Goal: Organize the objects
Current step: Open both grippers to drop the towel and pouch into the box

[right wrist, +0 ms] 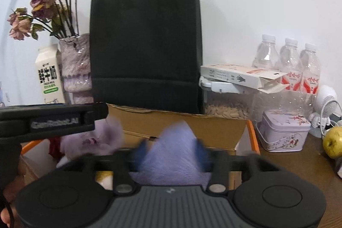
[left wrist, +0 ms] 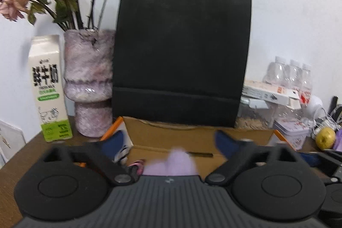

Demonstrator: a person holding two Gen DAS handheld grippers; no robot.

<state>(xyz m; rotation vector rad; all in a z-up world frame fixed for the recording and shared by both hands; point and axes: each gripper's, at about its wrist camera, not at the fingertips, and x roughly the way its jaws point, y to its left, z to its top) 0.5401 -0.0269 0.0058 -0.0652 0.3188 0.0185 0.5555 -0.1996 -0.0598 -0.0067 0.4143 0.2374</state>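
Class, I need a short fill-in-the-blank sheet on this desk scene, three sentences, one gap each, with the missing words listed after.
1. The paper bag behind the cardboard box is ____ in colour.
2. The milk carton stands beside a vase holding dried ____.
3. ____ clear bottles stand in a row by the wall.

Missing words: black; flowers; three

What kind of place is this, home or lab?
Most likely a home, a cluttered wooden tabletop against a white wall. Dried flowers in a vase beside a milk carton, a black paper shopping bag, water bottles and a small desk fan all point to a lived-in room.
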